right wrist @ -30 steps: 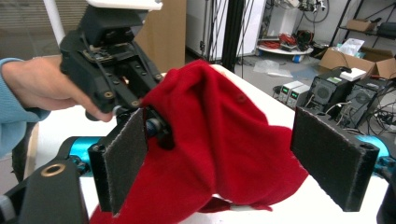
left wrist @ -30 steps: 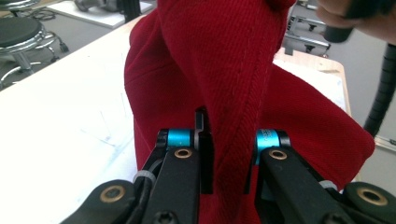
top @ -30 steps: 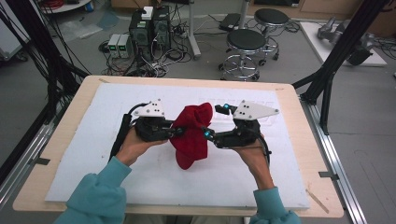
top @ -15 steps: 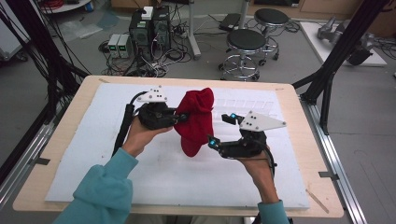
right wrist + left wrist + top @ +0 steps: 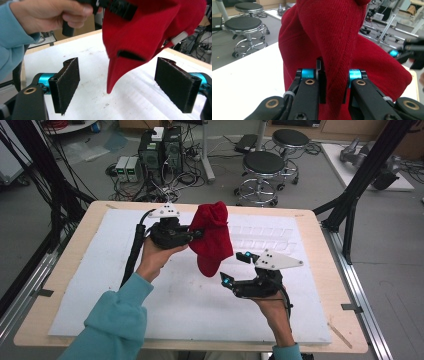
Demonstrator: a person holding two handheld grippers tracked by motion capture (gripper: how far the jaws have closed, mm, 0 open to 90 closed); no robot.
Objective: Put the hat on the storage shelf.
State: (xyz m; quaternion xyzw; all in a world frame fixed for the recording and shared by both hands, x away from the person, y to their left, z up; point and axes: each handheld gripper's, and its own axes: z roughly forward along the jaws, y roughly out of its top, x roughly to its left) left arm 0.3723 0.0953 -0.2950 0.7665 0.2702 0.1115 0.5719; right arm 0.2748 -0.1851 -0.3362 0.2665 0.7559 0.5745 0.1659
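Jaws of the left gripper (image 5: 200, 234) are pressed together on a fold of the red cloth (image 5: 212, 237); in the left gripper view a thick ridge of the cloth (image 5: 337, 50) is seen pinched between the two black pads, rising well above them and spilling to both sides. The cloth is held up off the surface (image 5: 100, 270), hanging from that pinch, with a bunched top above the gripper and a tapered lower end pointing down.

Jaws of the right gripper (image 5: 235, 268) are spread wide, and nothing is clamped between them. In the right gripper view the cloth (image 5: 150, 32) is seen hanging ahead of and above the two pads, its pointed tip dropping into the gap between them without touching either; a dark slit shows in the fabric, and a small white tag (image 5: 178, 37) sticks out at its right edge. From the high view this gripper is seen just below and to the right of the cloth's lower end, apart from it.

The left hand (image 5: 50, 13) and a teal sleeve (image 5: 115, 320) are seen behind the cloth. Beyond the surface, two stools (image 5: 262, 170) stand on the floor.
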